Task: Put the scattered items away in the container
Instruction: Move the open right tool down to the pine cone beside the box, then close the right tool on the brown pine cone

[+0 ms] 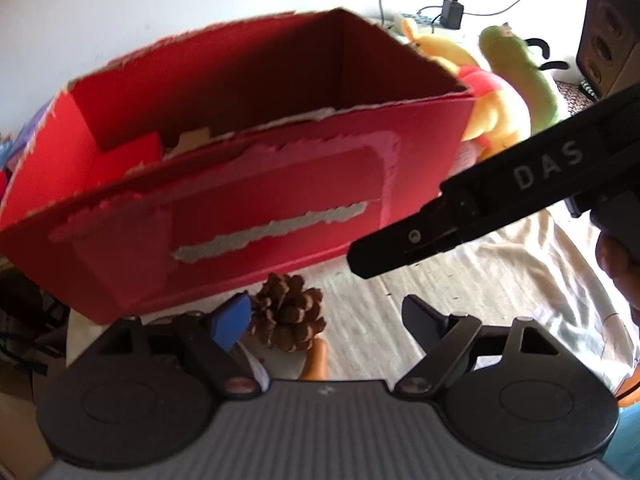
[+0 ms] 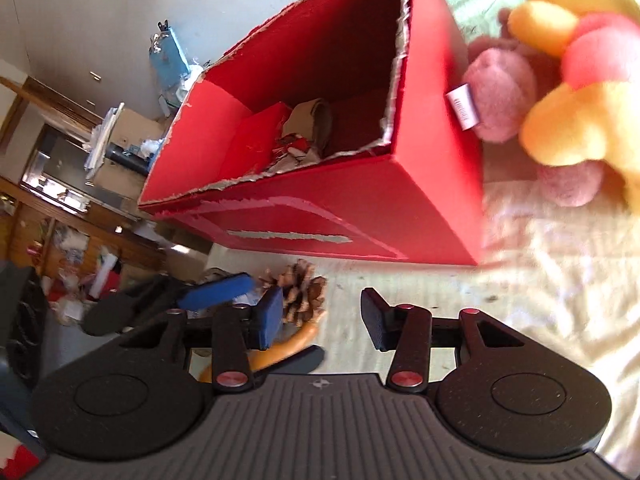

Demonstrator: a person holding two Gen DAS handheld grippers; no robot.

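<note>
- The left claw [image 1: 326,322] is standing open, holding nothing, with the pine cone [image 1: 289,312] lying on the cloth-covered table [image 1: 500,280] just inside its blue-padded finger [image 1: 232,322], nearer that finger than the bare black one.
- The right claw [image 2: 318,314] is also gaping open and empty; from its own camera the cone [image 2: 300,294] is sitting just ahead of its blue pad [image 2: 269,318], again off to that side rather than centred.
- The red box [image 1: 280,184] is standing directly beyond both claws, just past the cone, with its torn rim open to the top and some scraps already lying inside.
- An orange-handled thing [image 2: 280,350] is lying under the cone, close to the claw bases; what it is cannot be told.
- Both claws are crowding the same cone, so it looks wiser for one to take it and the other to hold back; the right claw's arm is crossing the left view, well beside the left claw's black finger.
- Whichever is grasping should be shifting sideways until the cone is sitting midway between the fingers, then closing gently: the scales are stiff and uneven, and an off-centre pinch is likely to flick it away or roll it against the box wall.
- The lift needs to be clearing the torn rim before moving over the opening.
- The plush toys [image 2: 560,92] are lying beyond the box, well apart from either claw, waiting for later.
</note>
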